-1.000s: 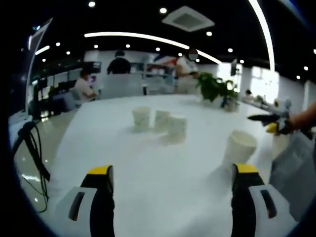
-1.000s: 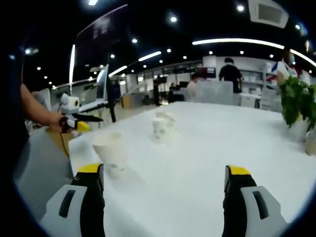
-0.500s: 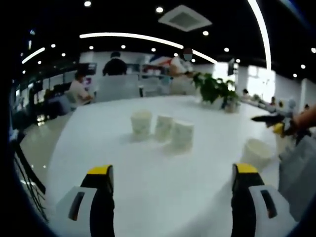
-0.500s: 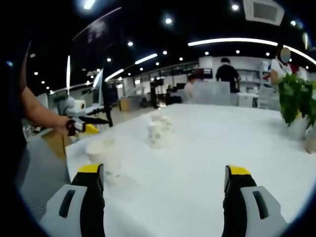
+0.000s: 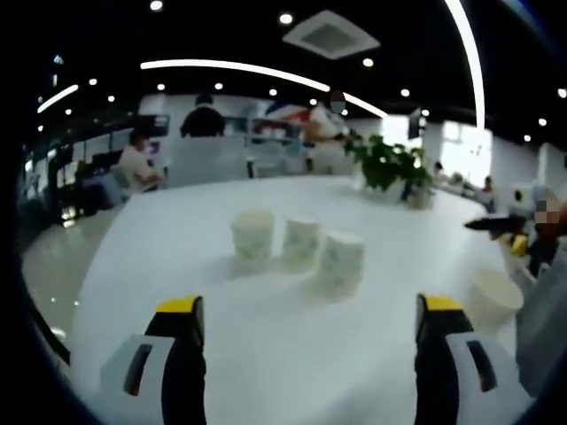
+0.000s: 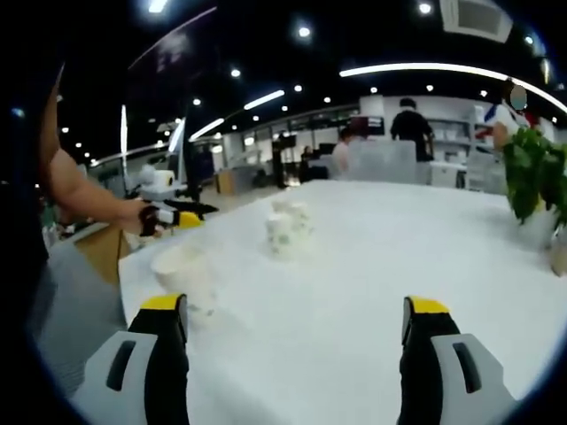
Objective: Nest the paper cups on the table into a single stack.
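Both views blurred. Three paper cups [image 5: 301,248] stand upright in a row mid-counter [image 5: 266,354], well ahead of the left tool [image 5: 306,354] — jaws spread, nothing held. A lone cup [image 6: 182,274] sits near the counter edge, just beyond the right tool [image 6: 292,354] — also spread, empty.

Through the left gripper view I see my left hand-held gripper [image 5: 306,354] with its yellow-tipped jaws spread wide and nothing between them, above the white counter [image 5: 177,257]. Three paper cups stand upright in a row ahead: the far-left cup [image 5: 252,235], the middle cup [image 5: 301,240] just beside it, and the nearer right cup [image 5: 342,261]. A fourth cup [image 5: 493,300] sits well apart near the counter's right edge. Beyond it at the right I see the right hand-held gripper [image 5: 496,225]. A potted plant [image 5: 387,163] stands at the far side.
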A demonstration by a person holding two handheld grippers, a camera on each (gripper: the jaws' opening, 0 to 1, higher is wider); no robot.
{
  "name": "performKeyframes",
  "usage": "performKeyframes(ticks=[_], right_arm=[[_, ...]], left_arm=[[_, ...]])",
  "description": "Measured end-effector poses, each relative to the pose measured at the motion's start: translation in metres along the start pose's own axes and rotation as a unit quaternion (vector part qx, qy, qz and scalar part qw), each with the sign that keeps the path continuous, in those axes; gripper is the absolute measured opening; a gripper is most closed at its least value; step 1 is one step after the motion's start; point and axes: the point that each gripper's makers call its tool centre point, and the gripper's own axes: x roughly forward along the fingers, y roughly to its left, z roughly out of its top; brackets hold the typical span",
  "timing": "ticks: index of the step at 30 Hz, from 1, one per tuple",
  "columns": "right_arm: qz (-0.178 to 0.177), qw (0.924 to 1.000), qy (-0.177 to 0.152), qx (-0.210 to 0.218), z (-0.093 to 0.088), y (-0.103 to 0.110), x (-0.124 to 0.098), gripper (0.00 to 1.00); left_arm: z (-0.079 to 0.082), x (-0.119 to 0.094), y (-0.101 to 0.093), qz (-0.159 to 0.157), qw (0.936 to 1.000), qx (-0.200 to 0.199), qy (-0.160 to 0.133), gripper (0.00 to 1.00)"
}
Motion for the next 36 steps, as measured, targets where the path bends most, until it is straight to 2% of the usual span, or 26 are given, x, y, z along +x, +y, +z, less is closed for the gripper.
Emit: performKeyframes(ticks=[7,21,26,32,36], right_arm=[[0.0,1.0,0.005,0.004,-0.004,0.001,0.0,1.0],[0.004,0.9999,0.008,0.011,-0.004,0.002,0.004,1.0],[0.002,0.9998,0.008,0.017,-0.005,0.001,0.006,1.0],[0.001,0.9998,0.008,0.017,-0.001,-0.002,0.005,1.0],[0.0,0.9999,0.005,0.016,0.003,-0.006,0.005,1.0]], left_arm=[[0.008,0.028,0.005,-0.005,1.0,-0.002,-0.001,0.95],[0.023,0.091,0.033,-0.009,0.9999,0.012,0.004,0.87],[0.031,0.102,0.031,-0.004,0.9998,0.018,-0.001,0.84],[0.03,0.118,0.052,0.014,0.9996,0.024,0.003,0.82],[0.033,0.128,0.057,0.013,0.9996,0.024,0.004,0.79]])
